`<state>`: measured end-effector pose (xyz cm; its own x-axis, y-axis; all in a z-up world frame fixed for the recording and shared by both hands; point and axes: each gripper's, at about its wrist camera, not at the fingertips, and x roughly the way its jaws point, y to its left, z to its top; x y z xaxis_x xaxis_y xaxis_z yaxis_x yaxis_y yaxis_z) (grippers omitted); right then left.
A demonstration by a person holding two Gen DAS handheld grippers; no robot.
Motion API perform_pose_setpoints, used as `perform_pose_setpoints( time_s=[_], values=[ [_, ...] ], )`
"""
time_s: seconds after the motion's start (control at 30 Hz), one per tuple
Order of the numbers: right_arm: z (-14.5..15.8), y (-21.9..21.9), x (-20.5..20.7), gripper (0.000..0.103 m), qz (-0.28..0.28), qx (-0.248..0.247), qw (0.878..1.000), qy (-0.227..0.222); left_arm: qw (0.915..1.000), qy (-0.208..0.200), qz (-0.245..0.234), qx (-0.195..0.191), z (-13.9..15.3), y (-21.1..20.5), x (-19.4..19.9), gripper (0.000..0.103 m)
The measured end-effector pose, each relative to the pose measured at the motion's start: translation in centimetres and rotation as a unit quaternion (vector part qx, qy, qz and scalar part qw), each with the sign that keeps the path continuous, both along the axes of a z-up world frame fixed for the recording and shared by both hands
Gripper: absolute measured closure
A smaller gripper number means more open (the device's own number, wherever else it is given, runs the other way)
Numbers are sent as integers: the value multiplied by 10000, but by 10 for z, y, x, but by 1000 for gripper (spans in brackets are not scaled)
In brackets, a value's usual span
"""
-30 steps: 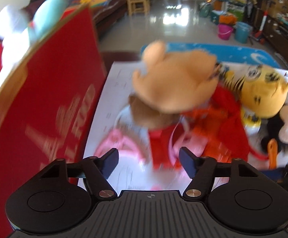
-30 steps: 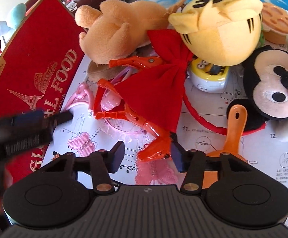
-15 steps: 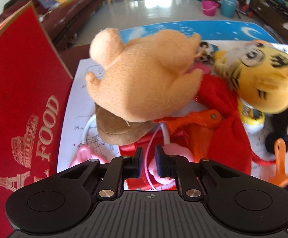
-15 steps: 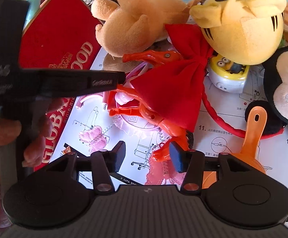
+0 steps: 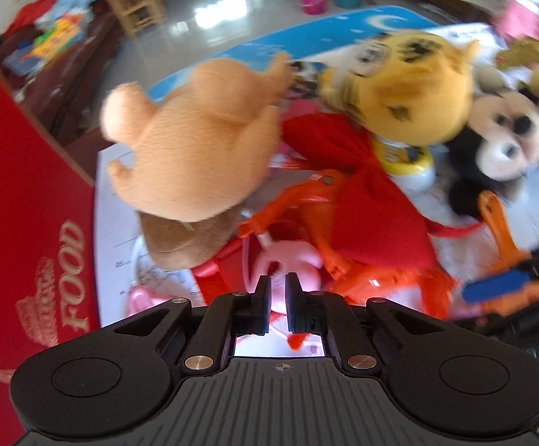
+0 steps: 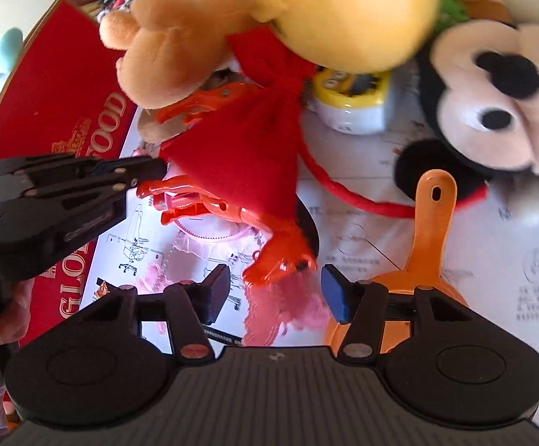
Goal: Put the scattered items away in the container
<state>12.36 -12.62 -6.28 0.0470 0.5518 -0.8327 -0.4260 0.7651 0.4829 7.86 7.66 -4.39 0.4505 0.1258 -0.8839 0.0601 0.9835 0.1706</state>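
Observation:
A red box (image 5: 24,223) marked FOOD stands at the left, also in the right wrist view (image 6: 65,104). Beside it lies a pile: a tan plush (image 5: 198,156), a red bow headband (image 5: 366,193), orange plastic clips (image 5: 306,200) and a pink hair hoop (image 5: 291,260). My left gripper (image 5: 277,290) is nearly shut on the pink hoop's thin band; it also shows in the right wrist view (image 6: 150,171) by the orange clip (image 6: 195,193). My right gripper (image 6: 275,290) is open just in front of the clip's lower end (image 6: 276,264).
A yellow tiger plush (image 5: 418,100), a Mickey plush (image 6: 492,100), a yellow minion toy (image 6: 354,96) and an orange scoop (image 6: 425,238) lie on the printed paper sheet (image 6: 492,278). A cluttered room floor lies beyond.
My left gripper came down onto the pile and closed from wide open onto the pink hoop. My right gripper moved closer to the orange clip and stays open.

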Motion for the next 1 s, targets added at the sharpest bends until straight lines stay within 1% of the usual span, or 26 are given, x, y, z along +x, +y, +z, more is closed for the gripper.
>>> perform_pose_setpoints(
  time_s=[0.03, 0.13, 0.23, 0.3, 0.37, 0.4, 0.47, 0.6, 0.73, 0.77, 0.8, 0.83, 0.87, 0.93, 1.0],
  values=[
    [-1, -1, 0, 43, -7, 5, 10000, 8, 9999, 49, -155, 20, 0, -4, -2, 83],
    [-3, -1, 1, 43, -7, -28, 10000, 24, 9981, 56, -520, 319, 0, -17, -6, 83],
    [-4, -4, 3, 43, -87, 9, 9999, 64, 9962, 94, -795, 353, 1, -24, -5, 83],
    [-4, -8, 4, 43, -127, 25, 9999, 64, 9952, 92, -907, 350, 4, -24, -3, 78],
    [-5, -13, 5, 42, -212, 54, 9997, 76, 9956, 40, -910, 235, 10, -20, -1, 69],
    [-6, -16, 6, 41, -262, 74, 9996, 96, 9957, -16, -900, 198, 14, -19, 0, 66],
    [-8, -20, 8, 41, -342, 101, 9993, 135, 9954, -98, -927, 216, 20, -17, 1, 56],
    [-12, -24, 8, 40, -401, 184, 9988, 192, 9931, -56, -1101, 387, 22, -22, 0, 54],
    [-13, -25, 10, 39, -397, 251, 9987, 216, 9930, -88, -1128, 335, 29, -21, -2, 50],
    [-13, -25, 11, 39, -402, 267, 9986, 224, 9931, -107, -1124, 311, 31, -20, -2, 46],
    [-13, -25, 11, 39, -407, 278, 9985, 226, 9931, -126, -1138, 248, 33, -18, -2, 40],
    [-13, -25, 11, 39, -407, 283, 9985, 226, 9930, -133, -1167, 118, 36, -18, -2, 26],
    [-13, -25, 11, 39, -407, 284, 9985, 220, 9925, -182, -1207, 34, 38, -19, -3, 21],
    [-15, -24, 12, 35, -422, 268, 9984, 253, 9899, -241, -1392, 74, 39, -29, -4, 21],
    [-16, -24, 11, 34, -429, 306, 9983, 244, 9874, -198, -1515, 401, 30, -41, -1, 22]
  ],
)
